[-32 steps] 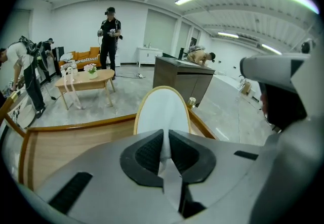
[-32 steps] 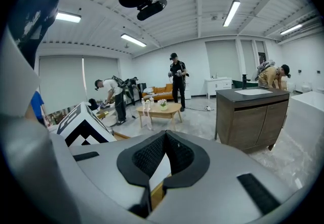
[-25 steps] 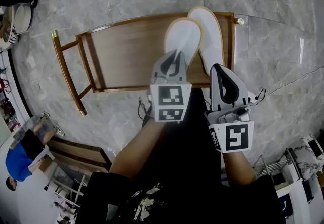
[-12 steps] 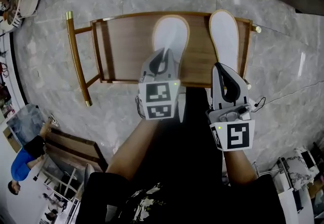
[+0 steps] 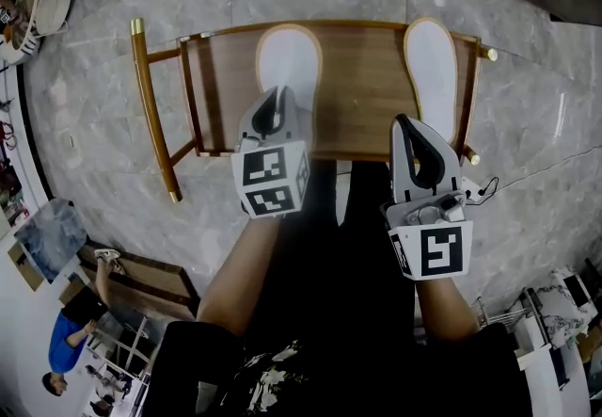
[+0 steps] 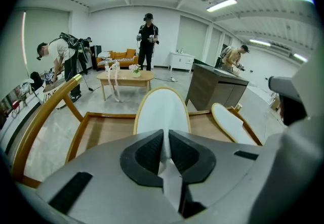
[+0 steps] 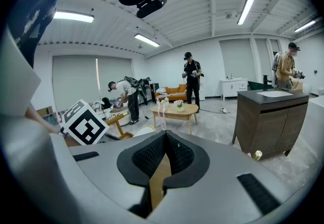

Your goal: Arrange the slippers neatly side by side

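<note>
1. State of the tools. My left gripper [image 5: 276, 109] has its fingers pressed onto the heel edge of the held slipper [image 5: 289, 62]. In the left gripper view the white sole [image 6: 162, 109] runs straight away from the fingers, toe pointing away from me. My right gripper [image 5: 410, 131] hangs at the near edge of the wooden surface [image 5: 362, 86], fingers pressed together with nothing between them.

2. Position of the work. The second slipper [image 5: 431, 67] lies at the right end of the surface, toe also away from me. The two slippers are well apart, with bare wood between them. I cannot tell whether the held slipper is lifted or resting.

3. Step in hand, as I judge it: bring the pair together.
- Hold the pinch on the heel firm. The sole looks thin and soft, so it will probably droop if I carry it high. Travel low.
- Move sideways without turning the wrist, so the sole stays parallel to the second slipper.
- Stop just beside it, heels level along the near rail [image 5: 357, 157].
- Set the toe down first, then spread the fingers.
- Use the right gripper only to nudge the second slipper square.
</note>
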`<state>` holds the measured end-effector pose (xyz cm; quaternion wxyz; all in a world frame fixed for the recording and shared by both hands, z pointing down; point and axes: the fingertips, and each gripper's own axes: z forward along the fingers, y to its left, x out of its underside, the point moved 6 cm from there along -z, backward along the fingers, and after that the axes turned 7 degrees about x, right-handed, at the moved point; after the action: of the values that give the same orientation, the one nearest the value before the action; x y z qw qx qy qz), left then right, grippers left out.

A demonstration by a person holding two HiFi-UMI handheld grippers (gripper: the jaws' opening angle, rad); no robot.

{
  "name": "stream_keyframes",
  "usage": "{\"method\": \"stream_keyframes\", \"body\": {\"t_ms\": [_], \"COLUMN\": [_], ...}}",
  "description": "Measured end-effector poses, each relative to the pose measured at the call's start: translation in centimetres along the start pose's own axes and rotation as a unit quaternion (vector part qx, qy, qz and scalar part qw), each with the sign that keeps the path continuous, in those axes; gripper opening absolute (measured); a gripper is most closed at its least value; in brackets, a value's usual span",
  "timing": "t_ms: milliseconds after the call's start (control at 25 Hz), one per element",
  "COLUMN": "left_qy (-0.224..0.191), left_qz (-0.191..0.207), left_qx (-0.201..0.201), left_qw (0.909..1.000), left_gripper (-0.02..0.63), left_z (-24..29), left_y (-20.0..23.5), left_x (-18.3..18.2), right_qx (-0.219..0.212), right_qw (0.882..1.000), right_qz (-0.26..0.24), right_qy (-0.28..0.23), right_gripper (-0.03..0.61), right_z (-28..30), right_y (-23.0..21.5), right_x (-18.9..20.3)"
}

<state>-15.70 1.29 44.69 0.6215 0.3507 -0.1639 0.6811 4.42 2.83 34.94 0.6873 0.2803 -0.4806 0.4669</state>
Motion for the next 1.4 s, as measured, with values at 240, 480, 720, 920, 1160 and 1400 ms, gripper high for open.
{"method": "stream_keyframes", "body": {"t_ms": [240,480,720,920,1160,1400], "left_qy": [0.013,0.026,0.039,0.05,0.054,0.063], "left_qz": [0.008,0.01,0.014,0.015,0.029,0.036], "left_qx": [-0.003,-0.002,0.008,0.022,0.021,0.03], "left_qw": [0.9999,0.9996,0.9991,0.9984,0.9979,0.9969], "left_gripper": [0.018,0.018,0.02,0.02,0.025,0.06], "left_z": [0.6,1.3,2.1,2.8,3.2,3.5], "left_y": [2.6,3.7,4.8,4.8,5.2,4.9], "left_x": [0.7,1.9,2.6,2.8,3.1,3.1], "right_qx": [0.011,0.02,0.034,0.037,0.03,0.029], "right_qw": [1.0,1.0,0.999,0.999,0.999,0.999], "right_qz": [-0.002,0.003,0.01,0.009,0.007,0.008], "right_qy": [0.006,0.011,0.016,0.016,0.015,0.02], "right_gripper": [-0.009,-0.009,-0.009,-0.009,-0.009,-0.009], "right_z": [0.4,0.8,1.3,1.8,2.5,2.7], "right_y": [0.7,1.2,1.8,2.2,3.0,3.1], "right_x": [0.3,0.6,1.0,1.0,1.0,1.2]}}
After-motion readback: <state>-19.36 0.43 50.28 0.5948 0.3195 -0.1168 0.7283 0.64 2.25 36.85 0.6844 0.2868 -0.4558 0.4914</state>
